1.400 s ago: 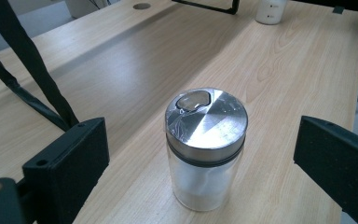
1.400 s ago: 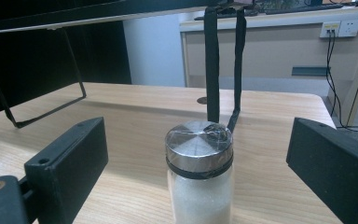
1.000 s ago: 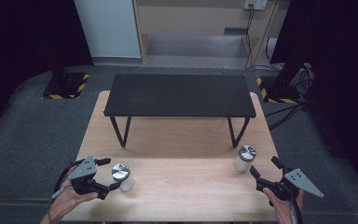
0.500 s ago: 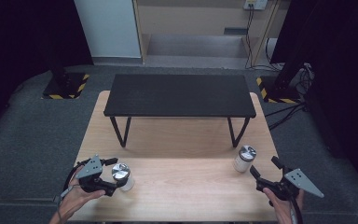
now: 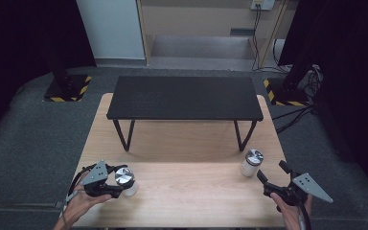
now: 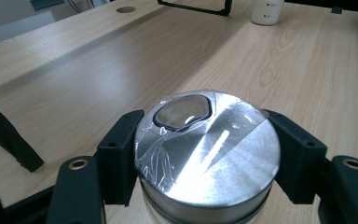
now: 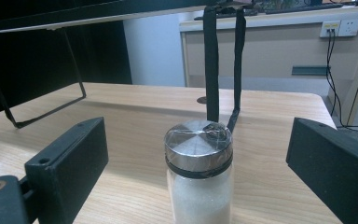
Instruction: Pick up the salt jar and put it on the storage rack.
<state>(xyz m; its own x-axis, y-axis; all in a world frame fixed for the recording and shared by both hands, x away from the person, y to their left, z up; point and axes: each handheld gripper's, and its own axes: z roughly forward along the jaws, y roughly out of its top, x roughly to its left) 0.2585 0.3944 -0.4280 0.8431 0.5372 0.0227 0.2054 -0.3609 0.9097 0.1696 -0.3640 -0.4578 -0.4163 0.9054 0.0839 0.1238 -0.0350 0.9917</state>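
Two small glass jars with shiny metal lids stand on the wooden table point(image 5: 187, 201). My left gripper point(image 5: 116, 184) is at the near left, shut on the left jar point(image 5: 124, 179). In the left gripper view its black pads point(image 6: 121, 154) press both sides of that jar's lid point(image 6: 214, 154). The right jar point(image 5: 251, 163) holds white grains and stands free at the near right. My right gripper point(image 5: 272, 171) sits just behind it, open. In the right gripper view this jar point(image 7: 198, 182) is centred ahead between the wide-apart pads point(image 7: 74, 154), touching neither.
A low black bench point(image 5: 184, 97) on thin metal legs point(image 7: 211, 60) spans the far half of the table. The right jar also appears far off in the left gripper view point(image 6: 267, 10). Bare wood lies between the two jars. Dark carpet surrounds the table.
My left gripper slid right to the left jar and its jaws closed on the lid. The right gripper and right jar have not moved.
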